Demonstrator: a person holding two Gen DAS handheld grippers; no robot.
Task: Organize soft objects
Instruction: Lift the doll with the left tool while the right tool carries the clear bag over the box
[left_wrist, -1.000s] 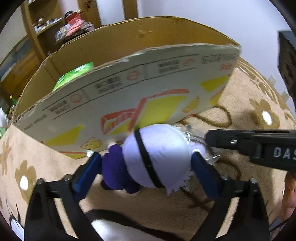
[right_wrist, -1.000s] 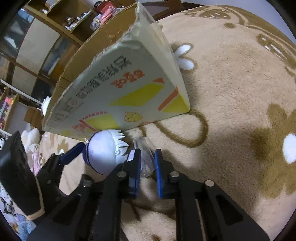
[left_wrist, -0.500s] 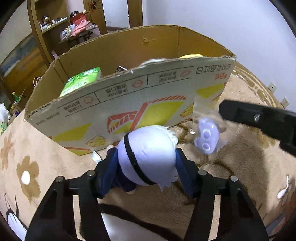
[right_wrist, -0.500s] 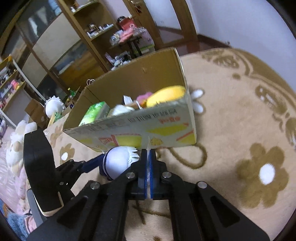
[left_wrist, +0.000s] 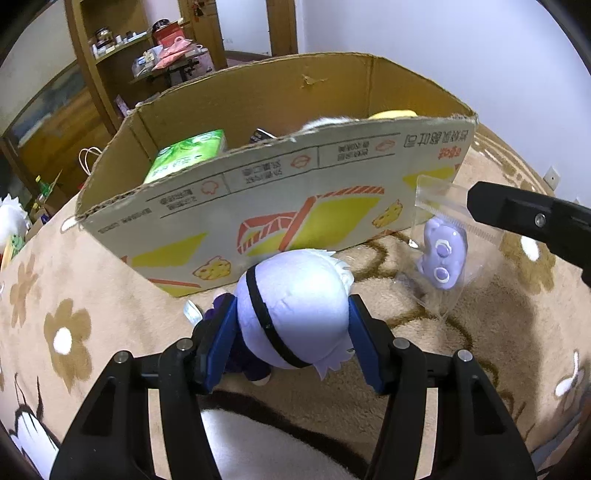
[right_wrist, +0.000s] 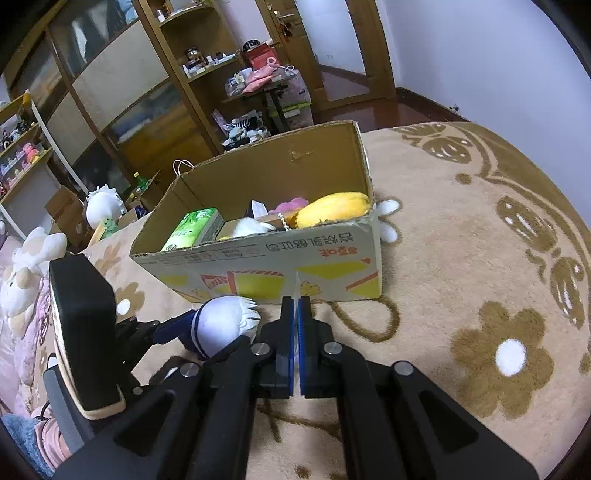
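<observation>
Both grippers have risen since the earlier frames, so more of the inside of the open brown cardboard box with yellow and red print (right_wrist: 280, 236) now shows, and the clear plastic bag holding a small purple toy (left_wrist: 441, 251) hangs higher against the box's front wall than it did half a second ago.

The left gripper (left_wrist: 291, 339) has its blue pads pressed against both sides of the white-haired plush doll in dark purple clothes (left_wrist: 291, 310), pinching its round head; a black band crosses the head. The doll is just in front of the box's printed front wall, above the beige carpet with brown flowers (right_wrist: 480, 258), and not inside the box.

The right gripper (right_wrist: 296, 343) has its jaws pressed together on the top strip of the clear bag, whose thin edge sticks up between the pads. In the left wrist view the bag dangles from that gripper in front of the box's right front corner, with the purple toy in its lower half; I cannot tell whether the bag's bottom touches the carpet.

Inside the box lie a green tissue pack (right_wrist: 192, 229) at the left end, a yellow plush (right_wrist: 332, 214) at the right end, and pink and white soft items between them. Behind the box, wooden shelves (right_wrist: 177, 74) stand against the wall.
</observation>
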